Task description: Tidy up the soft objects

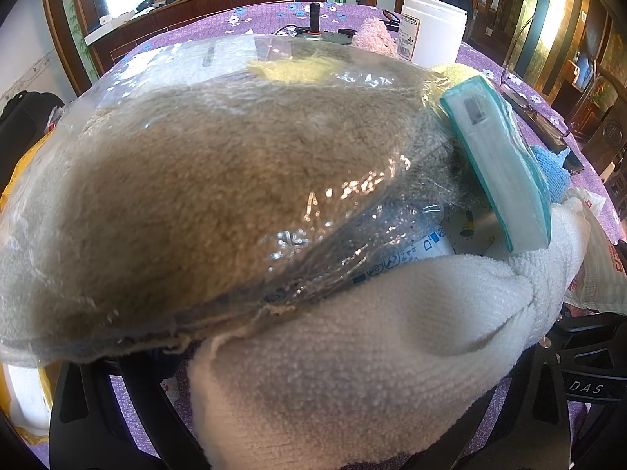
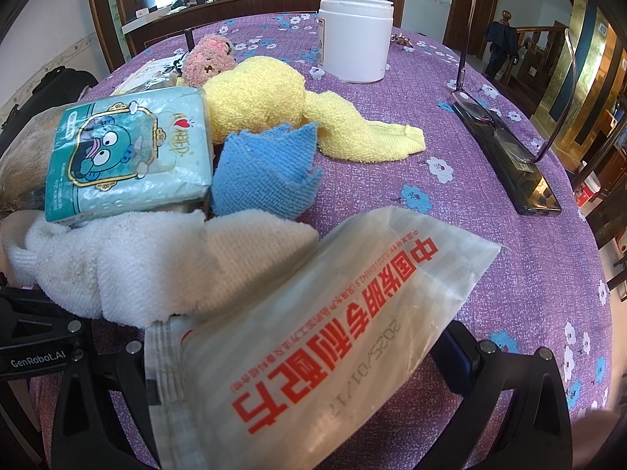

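The right gripper (image 2: 313, 411) clamps the white plastic pouch with red print (image 2: 313, 337) beside the heaped white terry towel (image 2: 156, 266) on the purple cloth, and the slick pouch may slip free; the left tongs' state I cannot tell.

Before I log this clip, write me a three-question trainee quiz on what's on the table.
1. True or false: the tissue pack lies on top of the soft pile.
2. Which item touches the blue cloth? A) jar B) yellow towel C) glasses
3. What fills the view between the right hand-held gripper's fingers?

Key: 1 true; 2 B; 3 a white packet with red print.
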### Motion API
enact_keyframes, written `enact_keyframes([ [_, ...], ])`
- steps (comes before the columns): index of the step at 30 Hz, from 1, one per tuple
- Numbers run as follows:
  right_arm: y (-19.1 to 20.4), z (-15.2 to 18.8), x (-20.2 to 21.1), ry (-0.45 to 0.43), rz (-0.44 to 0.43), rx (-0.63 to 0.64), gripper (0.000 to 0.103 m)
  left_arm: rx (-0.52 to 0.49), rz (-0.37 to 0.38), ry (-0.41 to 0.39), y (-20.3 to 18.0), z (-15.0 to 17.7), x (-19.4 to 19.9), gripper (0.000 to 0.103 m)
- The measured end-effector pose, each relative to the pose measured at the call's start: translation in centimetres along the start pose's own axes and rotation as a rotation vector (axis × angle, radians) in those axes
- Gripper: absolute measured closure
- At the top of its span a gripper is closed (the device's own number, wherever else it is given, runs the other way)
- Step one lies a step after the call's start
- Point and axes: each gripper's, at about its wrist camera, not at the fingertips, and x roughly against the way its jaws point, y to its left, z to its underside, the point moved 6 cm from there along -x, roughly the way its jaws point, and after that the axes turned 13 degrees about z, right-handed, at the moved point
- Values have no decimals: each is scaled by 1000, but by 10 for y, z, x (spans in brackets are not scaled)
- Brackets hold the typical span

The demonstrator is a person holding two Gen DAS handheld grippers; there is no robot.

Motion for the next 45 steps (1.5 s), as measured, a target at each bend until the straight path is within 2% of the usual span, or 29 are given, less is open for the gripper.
enact_keyframes([
  [34, 3, 0, 0, -2, -5, 7, 0, 16, -6, -7, 4, 0, 1, 0],
  [45, 2, -2, -1, -9, -33, 43, 0, 16, -6, -7, 3, 0, 1, 0],
])
